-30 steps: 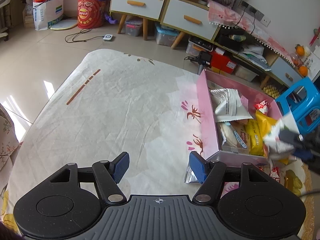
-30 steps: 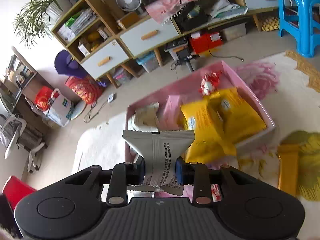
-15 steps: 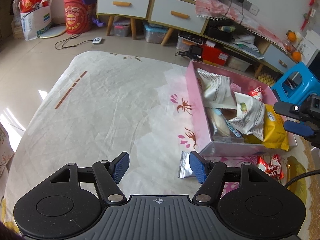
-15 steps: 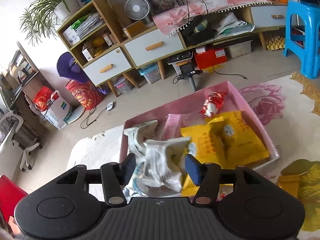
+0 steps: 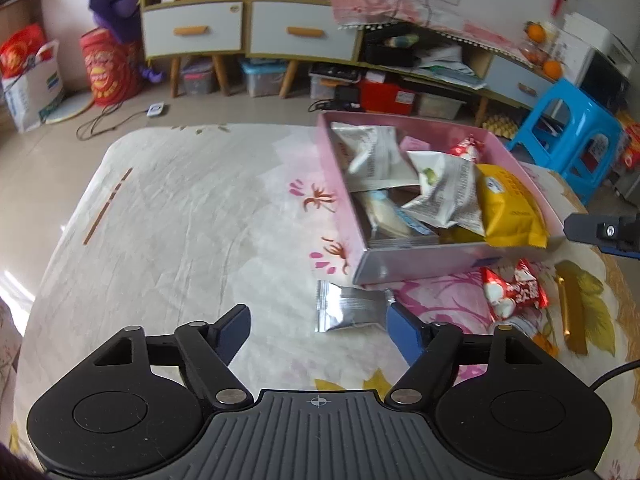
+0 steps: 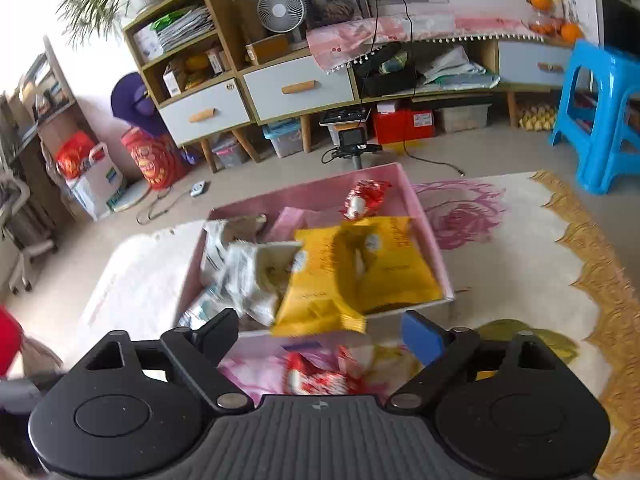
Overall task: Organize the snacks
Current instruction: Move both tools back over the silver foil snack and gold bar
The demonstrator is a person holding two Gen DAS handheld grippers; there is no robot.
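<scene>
A pink box (image 5: 340, 184) on the bedsheet holds white packets (image 5: 444, 192), yellow bags (image 5: 508, 208) and a red snack. It also shows in the right wrist view (image 6: 432, 252). A silver packet (image 5: 348, 312) lies in front of the box, just ahead of my open, empty left gripper (image 5: 318, 326). A red-and-white snack (image 5: 514, 290) and a gold bar (image 5: 572, 316) lie to the right of it. My right gripper (image 6: 320, 330) is open and empty above the box's near edge, with the red-and-white snack (image 6: 320, 376) below it.
Beyond the bed are a low cabinet with drawers (image 5: 248, 28), storage bins, cables on the floor and a blue plastic stool (image 5: 572, 132). The sheet's gold fringe (image 6: 600, 280) marks the right edge.
My right gripper opened and dropped the white packet into the pink box, then drew back. The left gripper moved closer to the silver packet.
</scene>
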